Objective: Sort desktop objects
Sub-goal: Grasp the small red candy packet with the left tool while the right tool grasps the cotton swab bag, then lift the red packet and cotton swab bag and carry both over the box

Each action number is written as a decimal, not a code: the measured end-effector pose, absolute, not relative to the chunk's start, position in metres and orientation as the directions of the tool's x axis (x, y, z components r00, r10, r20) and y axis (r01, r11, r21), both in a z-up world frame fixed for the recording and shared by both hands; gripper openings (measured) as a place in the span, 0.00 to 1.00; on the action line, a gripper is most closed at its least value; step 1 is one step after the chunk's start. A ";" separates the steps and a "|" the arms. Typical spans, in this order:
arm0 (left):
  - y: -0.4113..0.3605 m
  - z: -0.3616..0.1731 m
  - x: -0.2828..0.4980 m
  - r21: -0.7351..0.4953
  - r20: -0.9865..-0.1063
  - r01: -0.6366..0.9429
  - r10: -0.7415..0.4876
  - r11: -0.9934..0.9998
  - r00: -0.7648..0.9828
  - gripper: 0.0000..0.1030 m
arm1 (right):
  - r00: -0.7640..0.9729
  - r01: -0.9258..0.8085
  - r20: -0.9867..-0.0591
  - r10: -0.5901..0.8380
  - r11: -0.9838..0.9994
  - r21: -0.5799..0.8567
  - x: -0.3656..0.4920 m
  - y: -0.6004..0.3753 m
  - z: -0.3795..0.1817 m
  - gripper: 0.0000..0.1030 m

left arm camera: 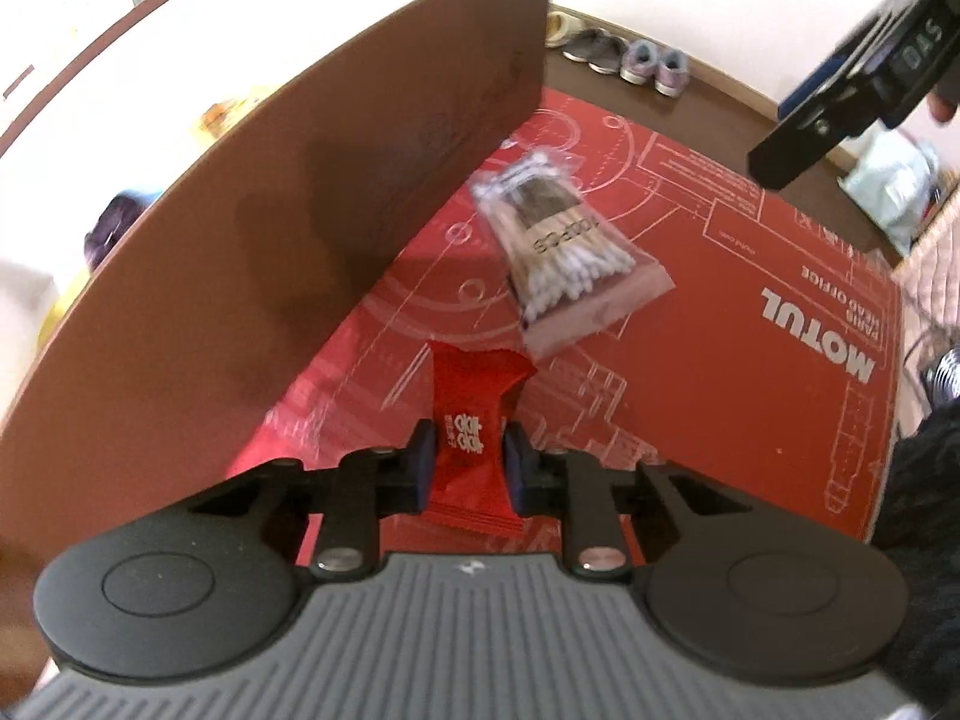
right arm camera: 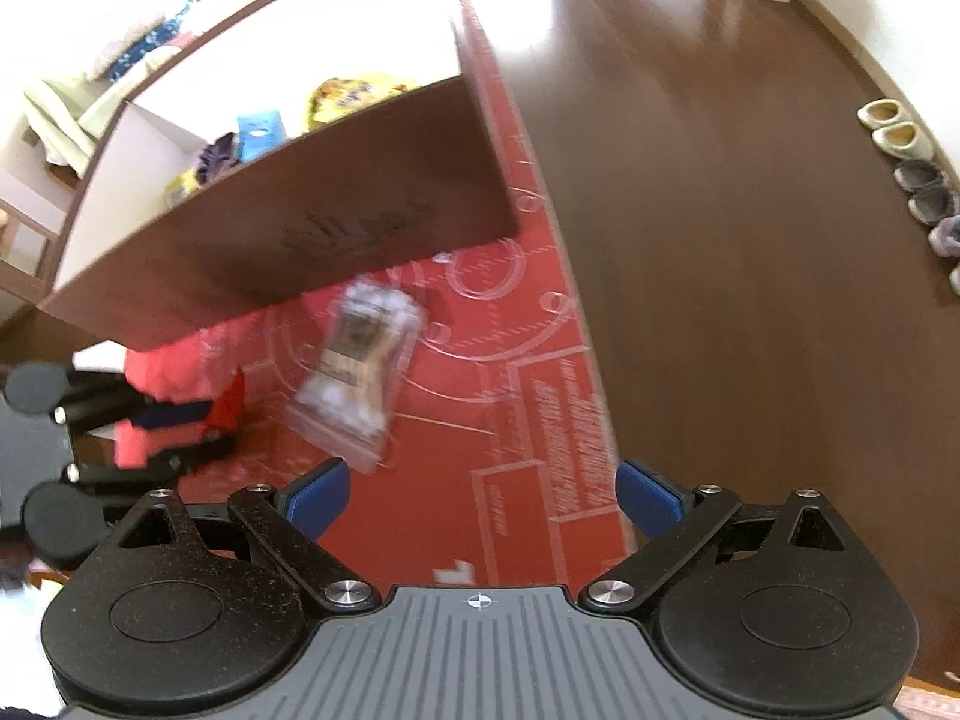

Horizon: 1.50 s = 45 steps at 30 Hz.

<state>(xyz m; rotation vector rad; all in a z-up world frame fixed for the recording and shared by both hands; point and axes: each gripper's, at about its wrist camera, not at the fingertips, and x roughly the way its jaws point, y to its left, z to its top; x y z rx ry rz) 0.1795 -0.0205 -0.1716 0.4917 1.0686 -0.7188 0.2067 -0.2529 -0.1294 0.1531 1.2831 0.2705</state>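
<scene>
The left tongs (left arm camera: 465, 459) were closed on a small red sachet (left arm camera: 474, 414), its waist pinched between the blue pads (left arm camera: 423, 462) so the crimped top flared free above them, low in the middle of the left wrist view. The sachet appeared lifted clear of the red printed mat (left arm camera: 750, 276), which would suit carrying it toward a bin, though how high it hung could not be told.

The right tongs (right arm camera: 483, 495) stood wide apart and held nothing, at the lower middle of the right wrist view, hovering above the mat and aimed roughly toward the bag of cotton swabs (right arm camera: 360, 372). That bag lay flat on the mat at the centre of both views, just beside the brown cardboard wall (left arm camera: 270, 228) that rose across the upper left.

Behind that wall, in the upper left of the right wrist view, sat a white-lined box (right arm camera: 336, 60) holding several things: a blue packet (right arm camera: 259, 131), something yellow (right arm camera: 360, 93) and something purple (right arm camera: 217, 157), each too blurred to name. It was probably the sorting container, so the sachet seemed bound for it.
</scene>
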 end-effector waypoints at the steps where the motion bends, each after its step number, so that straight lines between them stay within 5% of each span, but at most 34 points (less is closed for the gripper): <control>1: -0.016 -0.170 0.179 0.017 -0.914 0.719 -0.281 0.695 0.292 0.19 | 0.257 -0.109 -0.920 0.295 0.955 0.276 0.209 -0.249 -0.132 0.95; 11: 0.012 -0.160 0.183 0.003 -0.916 0.627 -0.249 0.779 0.314 0.19 | 0.278 -0.085 -0.897 0.343 0.939 0.333 0.236 -0.201 -0.154 0.94; 17: 0.023 -0.159 0.187 0.003 -0.914 0.603 -0.242 0.798 0.325 0.19 | 0.302 -0.152 -0.909 0.286 0.956 0.250 0.243 -0.176 -0.168 0.94; 18: 0.025 -0.159 0.188 0.000 -0.914 0.599 -0.243 0.801 0.325 0.19 | 0.302 -0.164 -0.911 0.280 0.957 0.239 0.244 -0.173 -0.170 0.89; 19: 0.027 -0.159 0.188 -0.003 -0.914 0.594 -0.243 0.804 0.325 0.19 | 0.302 -0.177 -0.913 0.276 0.957 0.231 0.245 -0.171 -0.173 0.73; 25: 0.037 -0.159 0.191 -0.015 -0.915 0.568 -0.241 0.823 0.325 0.19 | 0.301 -0.283 -0.923 0.239 0.947 0.153 0.239 -0.160 -0.183 0.65; 28: 0.039 -0.159 0.191 -0.028 -0.915 0.559 -0.246 0.829 0.319 0.19 | 0.298 -0.361 -0.924 0.241 0.924 0.124 0.231 -0.157 -0.183 0.40; 45: 0.024 -0.147 0.181 -0.039 -0.930 0.537 -0.227 0.843 0.289 0.19 | 0.185 -0.357 -0.930 0.319 0.903 0.238 0.198 -0.182 -0.171 0.16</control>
